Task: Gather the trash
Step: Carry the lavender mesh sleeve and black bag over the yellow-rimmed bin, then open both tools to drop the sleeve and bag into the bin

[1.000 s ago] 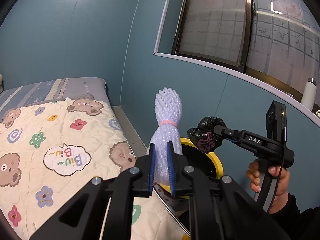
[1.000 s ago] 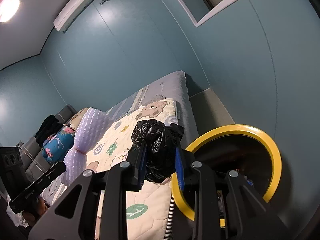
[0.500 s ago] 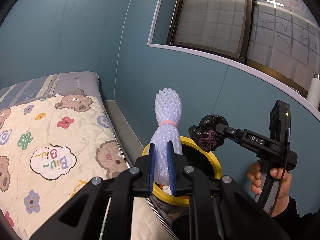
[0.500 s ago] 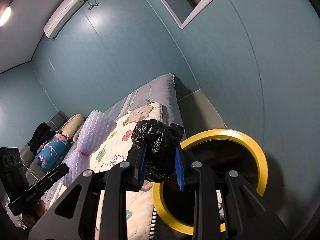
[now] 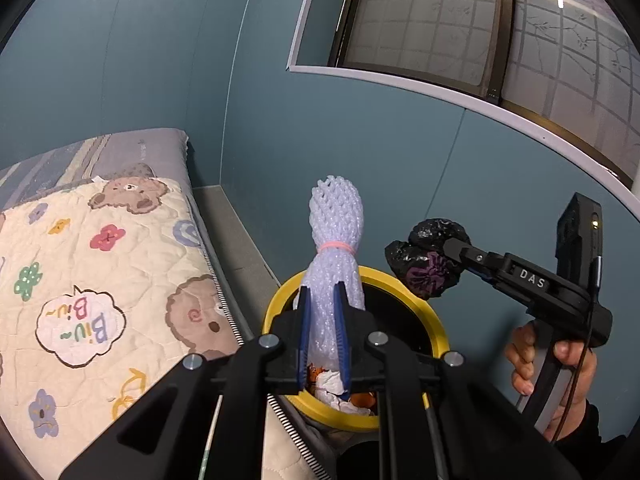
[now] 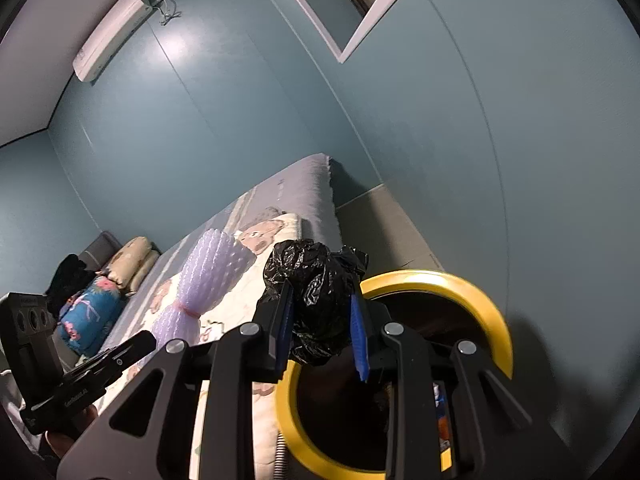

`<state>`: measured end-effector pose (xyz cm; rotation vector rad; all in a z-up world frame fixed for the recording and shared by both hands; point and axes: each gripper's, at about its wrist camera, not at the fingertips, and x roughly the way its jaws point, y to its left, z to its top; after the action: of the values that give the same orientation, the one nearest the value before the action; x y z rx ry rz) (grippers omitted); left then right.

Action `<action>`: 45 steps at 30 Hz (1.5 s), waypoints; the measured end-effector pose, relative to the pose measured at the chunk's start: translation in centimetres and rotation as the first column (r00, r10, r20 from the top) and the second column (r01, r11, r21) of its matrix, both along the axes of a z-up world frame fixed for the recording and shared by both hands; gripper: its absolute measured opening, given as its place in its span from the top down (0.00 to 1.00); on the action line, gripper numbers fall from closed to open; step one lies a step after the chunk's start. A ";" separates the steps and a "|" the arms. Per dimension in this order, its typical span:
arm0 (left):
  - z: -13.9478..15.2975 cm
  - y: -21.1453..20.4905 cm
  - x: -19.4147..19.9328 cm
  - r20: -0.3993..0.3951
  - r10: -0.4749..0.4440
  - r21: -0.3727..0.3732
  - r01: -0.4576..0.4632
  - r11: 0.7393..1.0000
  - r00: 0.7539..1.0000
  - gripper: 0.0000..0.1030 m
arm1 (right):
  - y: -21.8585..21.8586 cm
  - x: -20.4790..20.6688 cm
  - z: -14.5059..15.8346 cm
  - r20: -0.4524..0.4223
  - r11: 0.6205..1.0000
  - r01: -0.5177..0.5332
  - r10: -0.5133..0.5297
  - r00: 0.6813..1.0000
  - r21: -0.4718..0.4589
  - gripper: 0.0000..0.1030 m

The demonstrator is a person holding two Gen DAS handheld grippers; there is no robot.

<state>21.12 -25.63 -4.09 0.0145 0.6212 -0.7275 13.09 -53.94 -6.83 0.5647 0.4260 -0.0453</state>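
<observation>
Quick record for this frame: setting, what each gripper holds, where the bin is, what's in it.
setting: bedroom, bed beside a blue wall
left gripper: shut on foam net, tied with a pink band
right gripper: shut on black bag, crumpled
bin: yellow-rimmed, between bed and wall, below both grippers
bin contents: white and orange scraps visible

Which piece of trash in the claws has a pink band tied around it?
The white foam net, held in the left claw above the yellow-rimmed bin. The other piece, in the right claw, is a crumpled black plastic bag with no band.
</observation>
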 end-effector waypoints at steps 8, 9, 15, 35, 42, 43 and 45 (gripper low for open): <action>-1.5 -2.6 2.0 -0.042 -0.002 0.012 0.002 1.000 0.999 0.90 | -0.6 1.0 -0.3 -0.009 0.999 0.033 -0.033 0.999 -0.029 0.76; -1.6 -2.8 2.2 -0.045 -0.002 0.014 0.002 1.000 0.999 0.90 | -0.7 1.1 -0.4 -0.010 0.999 0.034 -0.034 0.999 -0.029 0.76; -3.2 -4.5 3.7 -0.087 0.007 0.028 -0.004 1.000 0.996 0.90 | -0.6 1.7 -1.0 -0.024 0.997 0.049 -0.050 0.998 -0.054 0.76; -9.4 -7.2 6.9 -0.224 0.045 0.088 -0.026 0.996 0.973 0.88 | -2.2 5.2 -6.6 -0.167 0.999 0.051 -0.050 0.985 0.005 0.72; -9.2 -6.7 7.0 -0.226 0.055 0.076 -0.038 0.996 0.973 0.68 | -2.2 4.7 -6.6 -0.175 0.997 0.079 -0.076 0.982 0.009 0.51; -9.0 -6.5 6.8 -0.222 0.058 0.074 -0.043 0.996 0.973 0.65 | -2.2 4.5 -6.4 -0.172 0.996 0.085 -0.083 0.982 0.007 0.48; -8.5 -6.1 6.5 -0.218 0.065 0.063 -0.052 0.997 0.974 0.57 | -2.1 4.2 -6.0 -0.169 0.996 0.094 -0.093 0.981 -0.006 0.47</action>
<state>27.63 -31.72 -12.61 -0.0320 0.8505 -0.6591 17.33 -56.04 -12.79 0.5844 0.5647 -0.1842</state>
